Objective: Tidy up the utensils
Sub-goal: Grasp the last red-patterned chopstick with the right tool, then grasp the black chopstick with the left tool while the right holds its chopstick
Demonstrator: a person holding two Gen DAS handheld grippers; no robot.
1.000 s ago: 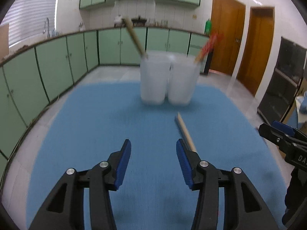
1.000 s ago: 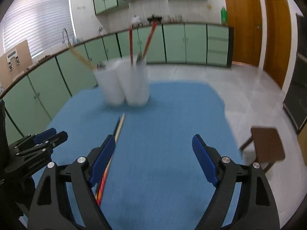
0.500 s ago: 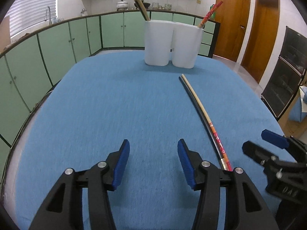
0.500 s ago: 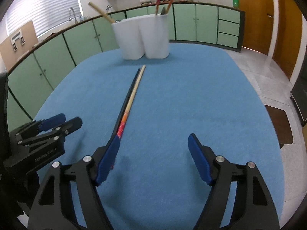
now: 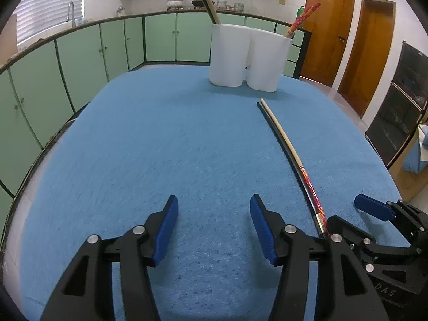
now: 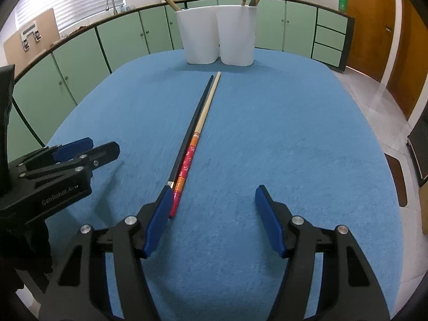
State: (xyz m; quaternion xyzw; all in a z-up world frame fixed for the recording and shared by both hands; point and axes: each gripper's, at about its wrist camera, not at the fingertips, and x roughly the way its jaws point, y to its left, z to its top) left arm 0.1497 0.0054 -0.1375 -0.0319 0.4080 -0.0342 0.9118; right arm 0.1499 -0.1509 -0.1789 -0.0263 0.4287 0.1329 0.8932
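Two chopsticks lie side by side on the blue table: a black one (image 6: 192, 120) and a wooden one with a red patterned end (image 6: 199, 133), also in the left wrist view (image 5: 291, 152). Two white cups stand at the far edge. The left cup (image 6: 198, 37) holds a wooden stick, the right cup (image 6: 236, 36) holds red chopsticks. My right gripper (image 6: 211, 208) is open, its left finger beside the chopsticks' near ends. My left gripper (image 5: 214, 216) is open and empty, left of the chopsticks.
The blue cloth (image 5: 160, 147) covers the round table. Green kitchen cabinets (image 5: 80, 53) run behind it. Brown doors (image 5: 329, 32) and a dark oven unit (image 5: 401, 107) stand to the right. A wooden stool (image 6: 398, 171) sits by the table's right edge.
Both grippers have pulled back from the cups toward the near side of the table. The chopsticks' near ends now lie at my right gripper's left finger.
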